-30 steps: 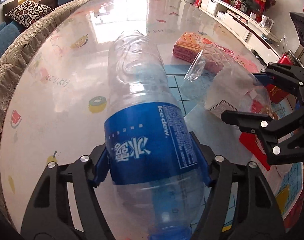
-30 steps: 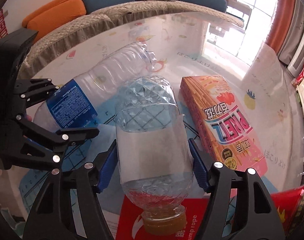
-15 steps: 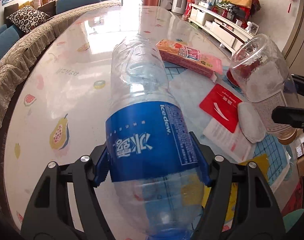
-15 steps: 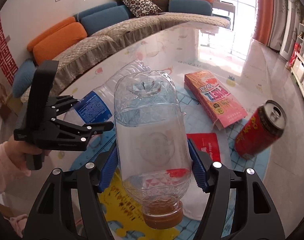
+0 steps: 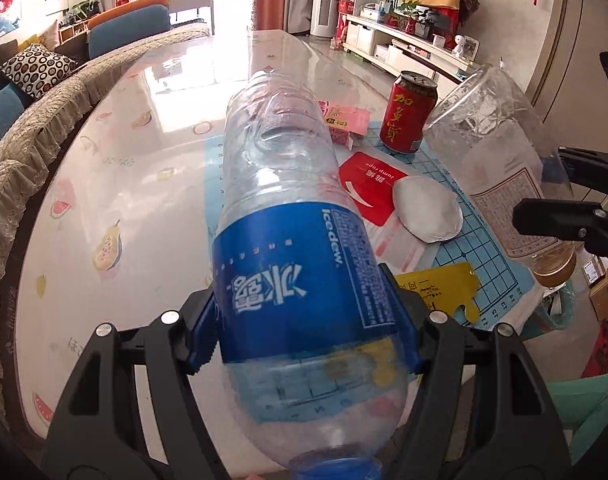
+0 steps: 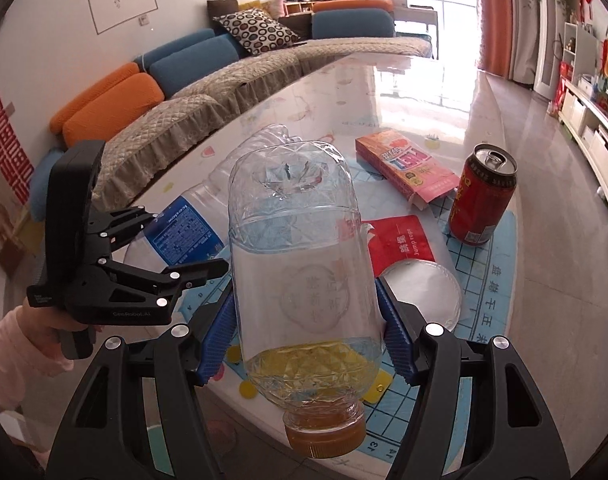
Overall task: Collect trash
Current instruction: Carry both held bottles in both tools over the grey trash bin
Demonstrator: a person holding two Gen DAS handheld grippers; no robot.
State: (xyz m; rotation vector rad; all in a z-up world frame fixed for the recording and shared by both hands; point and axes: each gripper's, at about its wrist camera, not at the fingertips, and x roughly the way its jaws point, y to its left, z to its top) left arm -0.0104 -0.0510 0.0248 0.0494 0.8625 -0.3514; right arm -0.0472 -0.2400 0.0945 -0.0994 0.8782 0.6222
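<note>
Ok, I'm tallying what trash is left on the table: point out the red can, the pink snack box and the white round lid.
red can point(image 6: 484, 196), right wrist view, middle of its side.
pink snack box point(image 6: 403, 165), right wrist view, printed top face.
white round lid point(image 5: 427, 214), left wrist view, centre of its surface.

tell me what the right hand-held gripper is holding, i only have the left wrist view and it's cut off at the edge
Observer: The right hand-held gripper is clamped on a clear faceted bottle, with a blue pad on each side of its label.
Operator: is the red can opened
Observer: Yes. The red can stands upright and its pull-tab hole is open.
Operator: who's on my gripper
Observer: A hand in a pink sleeve holds the left hand-held gripper, which grips the blue-label bottle.
</note>
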